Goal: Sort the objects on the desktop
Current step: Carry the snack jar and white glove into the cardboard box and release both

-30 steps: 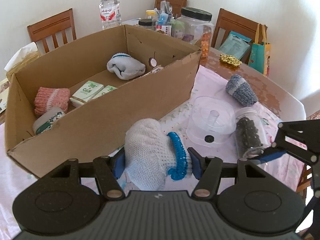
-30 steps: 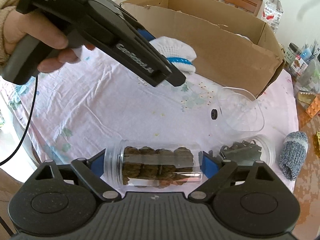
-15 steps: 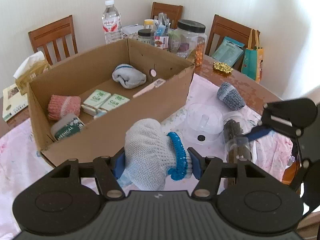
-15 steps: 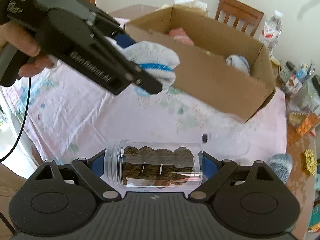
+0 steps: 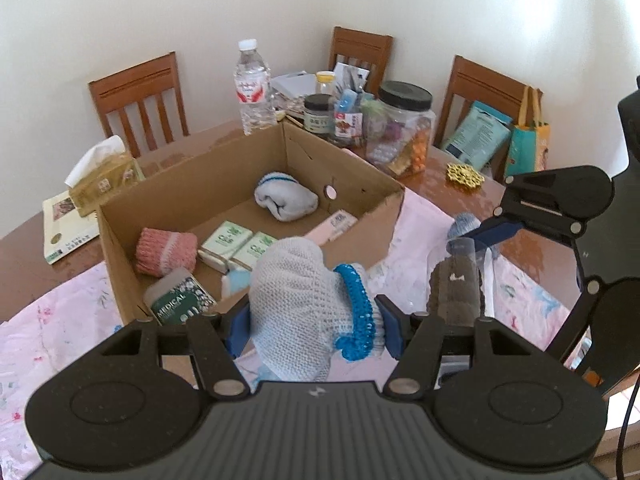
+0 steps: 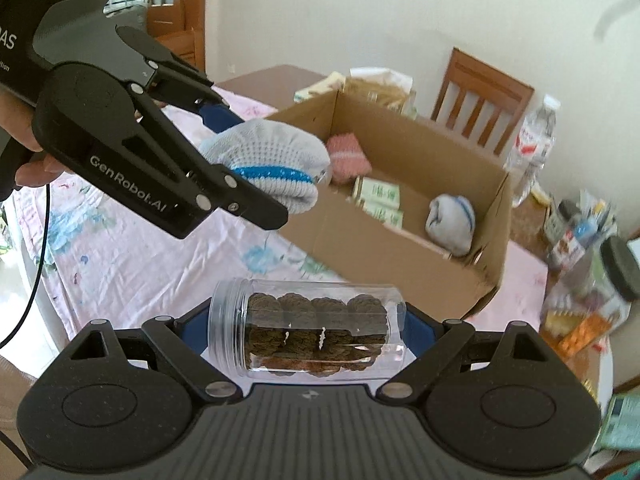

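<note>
Pink tablecloth below — glove between left tongs, jar seemingly between right tongs

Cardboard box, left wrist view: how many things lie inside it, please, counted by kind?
Knitted rolls: 2 (pink roll, white roll with blue stripe)
Green-and-white packs: 2
Dark green MEDICAL pack: 1
Slim pink box: 1
Small light-blue thing, partly hidden: 1
Total in the cardboard box: 7
</note>
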